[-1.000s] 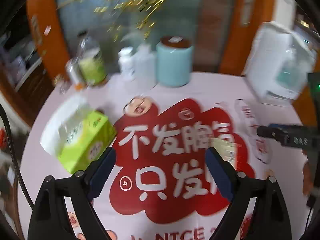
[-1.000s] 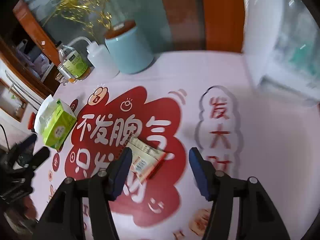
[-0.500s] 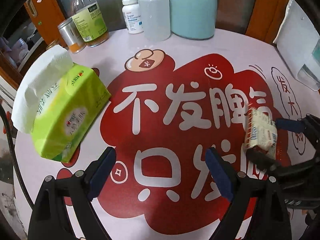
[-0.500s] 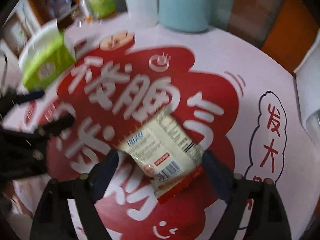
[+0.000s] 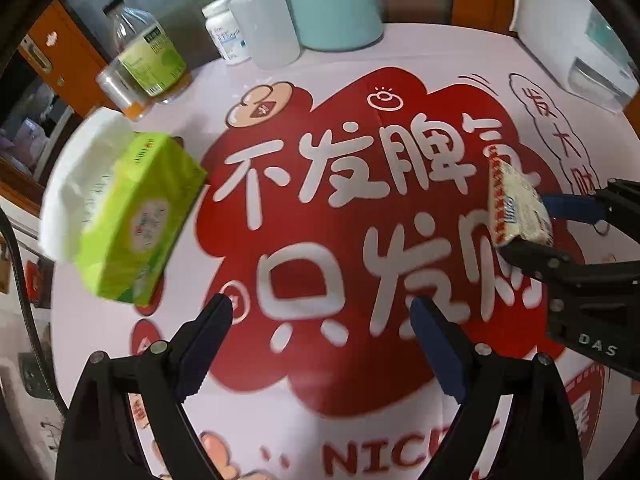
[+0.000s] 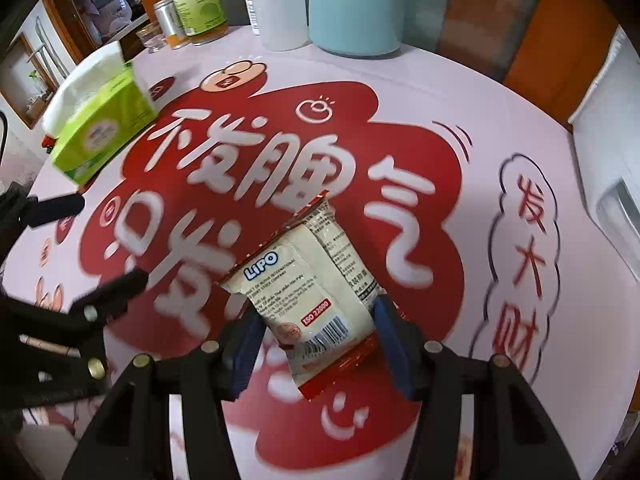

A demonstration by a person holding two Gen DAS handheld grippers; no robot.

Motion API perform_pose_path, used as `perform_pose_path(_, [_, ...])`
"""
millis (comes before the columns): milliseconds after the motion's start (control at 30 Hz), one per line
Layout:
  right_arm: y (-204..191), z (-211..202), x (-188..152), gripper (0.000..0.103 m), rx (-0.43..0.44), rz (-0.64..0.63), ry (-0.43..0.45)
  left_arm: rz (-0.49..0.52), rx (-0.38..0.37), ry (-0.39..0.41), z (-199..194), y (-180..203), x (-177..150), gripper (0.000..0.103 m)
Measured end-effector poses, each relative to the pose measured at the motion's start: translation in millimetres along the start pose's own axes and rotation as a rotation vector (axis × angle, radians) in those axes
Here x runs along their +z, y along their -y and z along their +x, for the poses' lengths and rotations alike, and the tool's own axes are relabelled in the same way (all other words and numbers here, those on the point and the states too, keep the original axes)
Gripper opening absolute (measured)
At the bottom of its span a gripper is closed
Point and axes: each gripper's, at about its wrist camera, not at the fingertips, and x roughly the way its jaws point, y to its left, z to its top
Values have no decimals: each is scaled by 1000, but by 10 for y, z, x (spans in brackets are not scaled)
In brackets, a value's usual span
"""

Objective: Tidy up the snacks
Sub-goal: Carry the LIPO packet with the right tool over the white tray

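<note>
The right gripper (image 6: 316,340) has now closed its blue pads on the LIPO biscuit packet (image 6: 308,284), half a second ago merely straddled, over the red tablecloth (image 6: 400,184), while the left gripper (image 5: 320,344) stays spread, empty.

glossy plastic snack pkt (image 6: 310,292), matt tablecloth (image 6: 460,92)
</note>
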Motion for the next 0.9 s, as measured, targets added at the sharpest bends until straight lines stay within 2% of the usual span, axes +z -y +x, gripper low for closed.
perform_pose_path(133, [-37, -300, -219, 55, 17, 16, 12, 73, 26, 12, -322, 1, -181, 90])
perform_pose_path(267, [-71, -728, -480, 55, 47, 51, 65, 128, 36, 50, -760, -64, -465, 90])
perform_pose_path(433, [-148, -1299, -874, 55, 85, 61, 173, 99, 14, 95, -1352, -298, -857, 90])
perform_pose_path(633, [-210, -1837, -1337, 55, 116, 102, 253, 75, -8, 144, -1911, -399, -1277, 90])
perform_pose_path(900, [-492, -2448, -1819, 55, 124, 54, 376, 27, -96, 184, -2384, -313, -1698, 90])
